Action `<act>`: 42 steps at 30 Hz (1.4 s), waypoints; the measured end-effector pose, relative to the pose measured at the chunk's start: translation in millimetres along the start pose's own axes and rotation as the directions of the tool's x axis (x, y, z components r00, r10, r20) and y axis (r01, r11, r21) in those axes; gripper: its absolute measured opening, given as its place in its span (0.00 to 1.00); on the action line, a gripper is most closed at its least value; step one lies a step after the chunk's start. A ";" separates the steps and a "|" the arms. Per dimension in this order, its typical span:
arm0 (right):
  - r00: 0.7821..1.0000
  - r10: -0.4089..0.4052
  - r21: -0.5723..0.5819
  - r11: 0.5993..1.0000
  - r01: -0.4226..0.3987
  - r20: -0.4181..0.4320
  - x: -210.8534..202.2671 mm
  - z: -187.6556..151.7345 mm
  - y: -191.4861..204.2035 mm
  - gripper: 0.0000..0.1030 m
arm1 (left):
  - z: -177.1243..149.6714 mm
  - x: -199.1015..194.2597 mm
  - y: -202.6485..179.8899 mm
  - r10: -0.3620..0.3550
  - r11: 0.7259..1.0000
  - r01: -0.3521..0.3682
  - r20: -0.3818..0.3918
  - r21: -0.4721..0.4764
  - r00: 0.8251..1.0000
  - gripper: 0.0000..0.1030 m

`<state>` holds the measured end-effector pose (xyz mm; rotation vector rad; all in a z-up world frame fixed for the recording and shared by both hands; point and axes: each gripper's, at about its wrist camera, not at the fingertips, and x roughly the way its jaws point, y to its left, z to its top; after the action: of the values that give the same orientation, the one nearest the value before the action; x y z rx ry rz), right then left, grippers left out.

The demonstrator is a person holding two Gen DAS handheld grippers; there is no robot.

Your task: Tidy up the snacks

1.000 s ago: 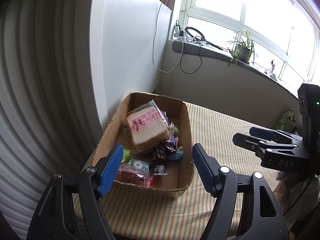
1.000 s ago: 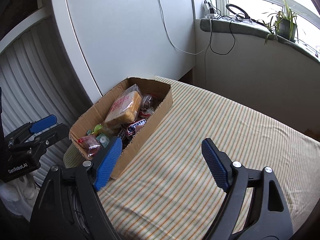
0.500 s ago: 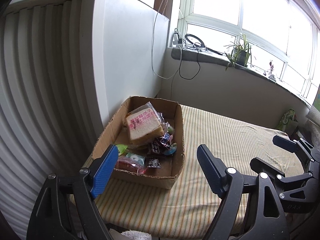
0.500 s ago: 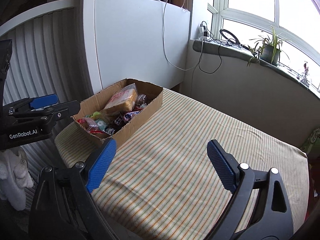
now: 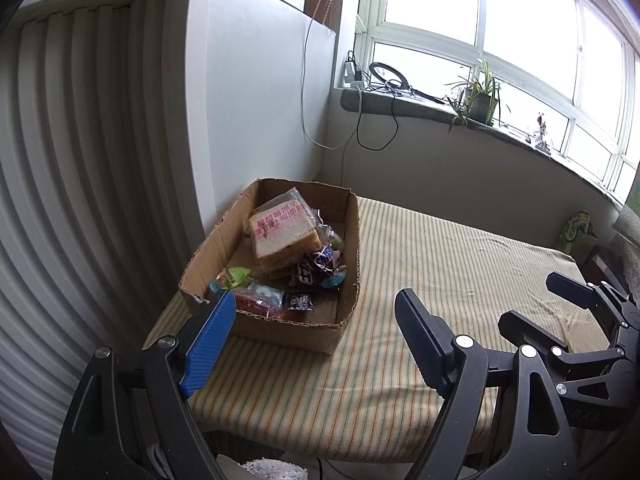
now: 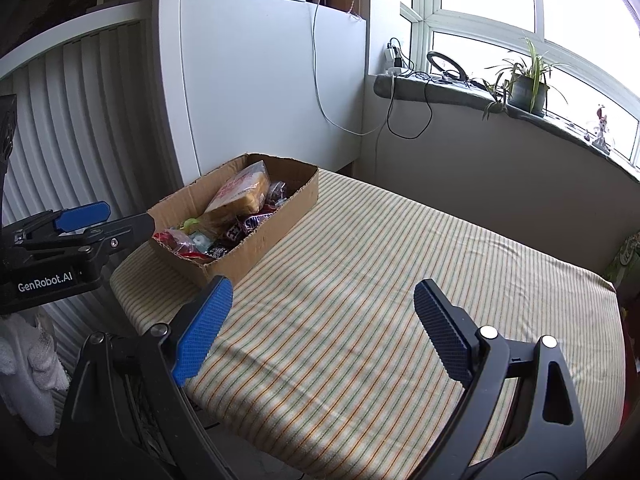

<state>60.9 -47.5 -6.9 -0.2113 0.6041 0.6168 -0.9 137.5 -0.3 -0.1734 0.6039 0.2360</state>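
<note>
An open cardboard box sits at the far left corner of a striped table. It holds a wrapped bread slice, chocolate bars, a red packet and other small snacks. My left gripper is open and empty, back from the table's near edge, in front of the box. My right gripper is open and empty over the table's near edge; the box lies to its far left. The right gripper also shows in the left wrist view.
A white cabinet and ribbed shutter stand left of the table. A windowsill with a plant, ring light and cables runs behind. A green bag sits at the table's far right. White cloth hangs low left.
Both grippers have pulled back and away from the box, so more of the table shows. Both stay open and empty. The snacks in the box have not moved.
</note>
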 end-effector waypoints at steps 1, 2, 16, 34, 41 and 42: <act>1.000 -0.002 0.000 1.000 0.002 -0.002 -0.2 -0.7 -0.9 0.91 | -0.7 -0.3 -0.4 0.000 1.000 0.000 -0.001 -0.002 1.000 0.80; 1.000 -0.004 0.002 1.000 0.004 -0.003 -0.3 -1.6 -1.4 0.91 | -1.2 -0.5 -0.9 -0.001 1.000 0.001 -0.001 -0.003 1.000 0.80; 1.000 -0.008 0.036 0.999 0.008 -0.008 -3.6 -5.7 -10.5 0.91 | -4.1 -2.8 -9.2 -0.007 1.000 0.007 -0.005 0.002 1.000 0.80; 1.000 -0.011 0.038 0.999 0.012 -0.013 -3.1 -7.4 -9.9 0.91 | -5.6 -2.3 -11.6 0.000 1.000 0.000 -0.003 -0.001 1.000 0.80; 1.000 -0.011 0.039 0.999 0.011 -0.013 -3.3 -8.0 -10.1 0.91 | -5.7 -2.3 -11.5 0.000 1.000 0.000 -0.002 -0.003 1.000 0.80; 1.000 -0.012 0.039 0.999 0.012 -0.013 -3.3 -8.0 -10.1 0.91 | -5.7 -2.5 -12.0 0.000 1.000 0.000 -0.002 -0.003 1.000 0.80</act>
<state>61.0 -60.0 -11.3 -0.1826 0.6262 0.5921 -2.8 124.2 -2.3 -0.1767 0.6054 0.2369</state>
